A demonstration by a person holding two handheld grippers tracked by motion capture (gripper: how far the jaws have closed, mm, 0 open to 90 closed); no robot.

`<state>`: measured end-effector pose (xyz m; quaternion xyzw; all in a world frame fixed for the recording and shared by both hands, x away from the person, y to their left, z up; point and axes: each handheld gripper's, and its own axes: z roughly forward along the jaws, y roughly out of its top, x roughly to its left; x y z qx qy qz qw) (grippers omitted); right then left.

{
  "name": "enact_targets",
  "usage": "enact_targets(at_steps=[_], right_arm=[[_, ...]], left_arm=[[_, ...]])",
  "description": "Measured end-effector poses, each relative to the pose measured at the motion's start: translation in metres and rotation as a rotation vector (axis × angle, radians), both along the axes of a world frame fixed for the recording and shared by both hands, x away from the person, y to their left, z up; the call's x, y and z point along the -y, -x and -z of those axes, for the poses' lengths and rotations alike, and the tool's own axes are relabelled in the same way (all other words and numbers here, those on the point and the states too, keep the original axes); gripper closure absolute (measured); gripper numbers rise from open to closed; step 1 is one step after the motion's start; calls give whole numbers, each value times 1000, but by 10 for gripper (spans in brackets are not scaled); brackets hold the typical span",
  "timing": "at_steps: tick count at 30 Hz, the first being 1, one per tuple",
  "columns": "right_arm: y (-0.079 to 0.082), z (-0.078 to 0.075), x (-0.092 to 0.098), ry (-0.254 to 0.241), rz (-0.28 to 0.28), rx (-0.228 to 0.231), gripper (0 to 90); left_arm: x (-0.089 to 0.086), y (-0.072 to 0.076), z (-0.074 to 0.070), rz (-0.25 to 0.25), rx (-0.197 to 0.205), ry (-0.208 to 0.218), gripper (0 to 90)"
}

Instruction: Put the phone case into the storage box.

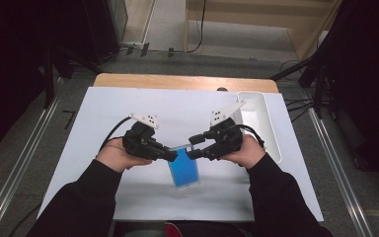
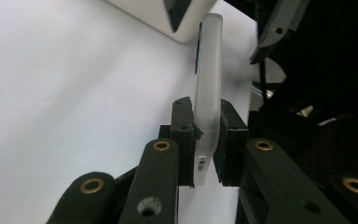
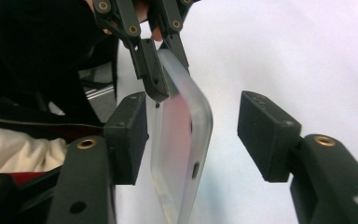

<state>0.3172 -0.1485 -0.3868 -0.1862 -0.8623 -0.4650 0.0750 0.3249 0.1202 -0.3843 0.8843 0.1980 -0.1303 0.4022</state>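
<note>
A blue-faced phone in a frosted clear case (image 1: 183,169) is held tilted above the white sheet, between both hands. My left gripper (image 1: 171,155) is shut on the case's upper left edge; the left gripper view shows both pads pressed on the frosted rim (image 2: 209,84). My right gripper (image 1: 193,147) stands open at the case's upper right corner. In the right gripper view the case (image 3: 182,140) lies between its spread jaws, close to the left pad (image 3: 129,133) and well apart from the right pad. The left gripper's jaws (image 3: 157,70) pinch the case's far end there.
A white rectangular tray (image 1: 264,118) sits at the right of the white sheet (image 1: 103,123), just behind the right hand. The sheet covers a wooden table (image 1: 177,81). Dark stands and cables flank the table on the floor.
</note>
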Motion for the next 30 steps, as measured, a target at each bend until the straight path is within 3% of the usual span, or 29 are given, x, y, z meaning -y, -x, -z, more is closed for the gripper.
enact_targets(at_steps=[8, 12, 17, 23, 26, 30], right_arm=[[1, 1, 5, 25, 76, 25, 297], [2, 4, 6, 26, 100, 39, 270], [3, 7, 7, 34, 112, 29, 227], [5, 14, 6, 23, 155, 29, 0], [4, 18, 6, 44, 179, 21, 0], [4, 20, 7, 33, 204, 18, 0]], left_arm=[[-7, -3, -7, -55, 5, -16, 798], [-10, -3, -10, -72, 33, -12, 798], [-13, -3, -13, -96, 38, -9, 798], [-18, -5, -16, -117, 35, -4, 798], [-20, -6, -17, -138, 29, -4, 798], [-25, -9, -18, -182, 12, 0, 798]])
